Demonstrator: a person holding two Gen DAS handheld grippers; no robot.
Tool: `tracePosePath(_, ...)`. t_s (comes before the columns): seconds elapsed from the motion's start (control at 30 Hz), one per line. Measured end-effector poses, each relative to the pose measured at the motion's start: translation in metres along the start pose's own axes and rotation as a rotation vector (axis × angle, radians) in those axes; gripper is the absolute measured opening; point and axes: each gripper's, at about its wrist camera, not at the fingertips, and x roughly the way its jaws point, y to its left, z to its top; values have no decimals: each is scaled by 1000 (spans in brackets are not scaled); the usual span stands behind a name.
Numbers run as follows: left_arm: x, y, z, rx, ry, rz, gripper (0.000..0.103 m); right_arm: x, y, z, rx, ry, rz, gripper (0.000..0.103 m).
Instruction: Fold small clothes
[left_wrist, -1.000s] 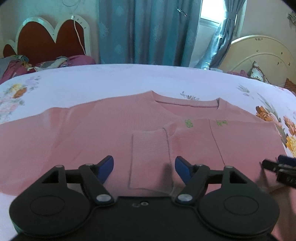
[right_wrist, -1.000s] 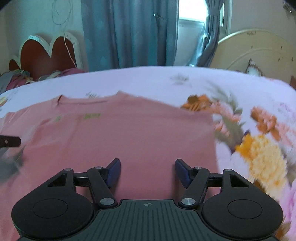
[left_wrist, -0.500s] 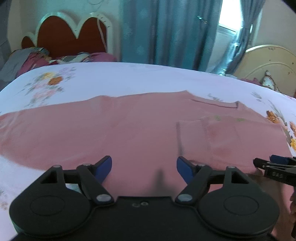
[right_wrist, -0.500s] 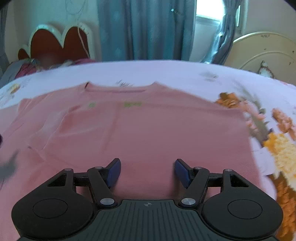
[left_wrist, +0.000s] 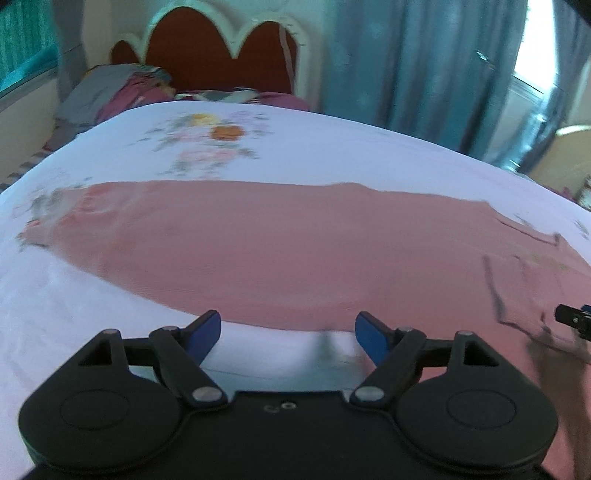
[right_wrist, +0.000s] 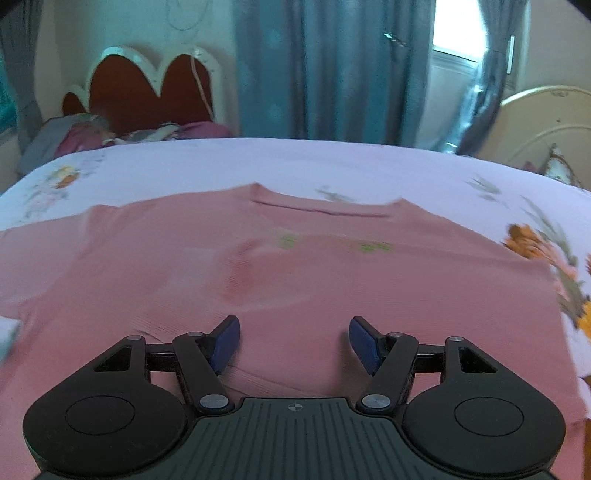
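Lying flat on the bed, the pink sweater has one sleeve folded across its chest. I hold my left gripper over its near hem, my right gripper over its body, both jaws spread, empty.

We identify the location as a bedroom in a private home. The work surface is a bed covered by a pale floral bedsheet. At its far end we see a scalloped headboard, red-brown with a white border. Crumpled bedding and clothes lie piled against it. Blue-grey curtains hang full length behind the bed, and daylight enters through a window at the right. We also note a cream curved panel, apparently the end of a second bed.
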Motion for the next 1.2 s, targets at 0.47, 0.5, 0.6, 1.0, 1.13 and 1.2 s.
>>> tracePosePath(0.47,42,180,7,-446,4,138,78,33,22,0,11,52,-26,65)
tracePosePath(0.5,43,187,8,-458,-10,131,78,32,22,0,14,50,-27,65)
tracePosePath(0.6,57,204,21,-487,-35,108,78,30,23,5,39,23,-18,65)
tracePosePath(1.0,79,225,33,-557,-159,151,16,41,27,4,42,20,-31,65)
tracePosePath(1.13,72,220,36,-540,-194,124,8,46,29,3,4,32,-42,65)
tracePosePath(1.2,64,210,41,-510,-222,97,8,37,23,6,57,-2,-21,65)
